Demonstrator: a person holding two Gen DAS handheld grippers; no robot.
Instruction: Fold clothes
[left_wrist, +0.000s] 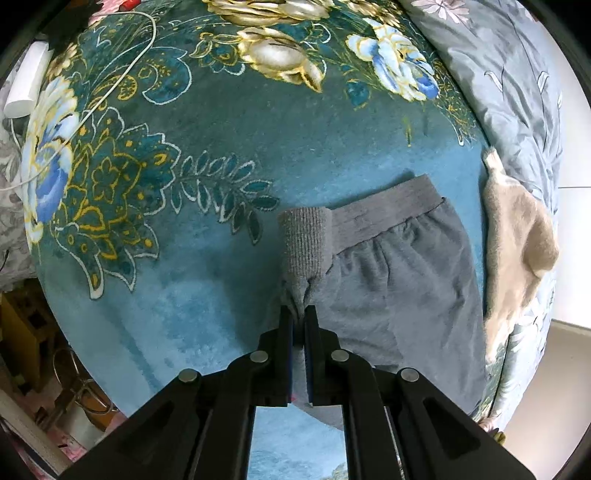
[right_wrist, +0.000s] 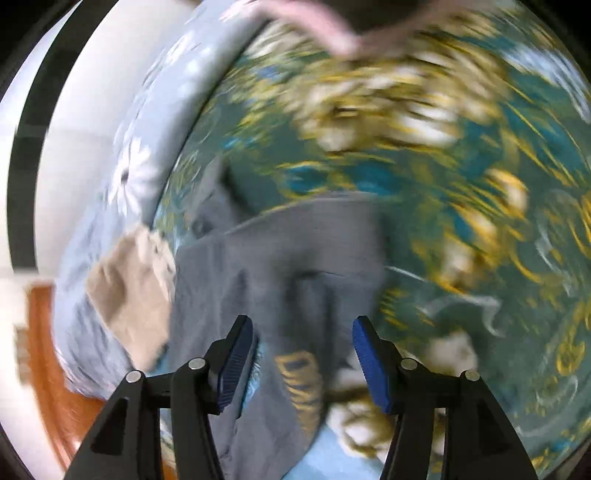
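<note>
Grey sweatpants lie on a teal floral blanket, waistband at the far end. My left gripper is shut on the trouser leg just below its ribbed cuff, which lies beside the waistband. In the blurred right wrist view the same grey pants lie ahead, and my right gripper is open and empty above them, touching nothing.
A beige garment lies right of the pants, also in the right wrist view. A grey-blue floral quilt borders the blanket on the right. A white cable and a white box are at the far left.
</note>
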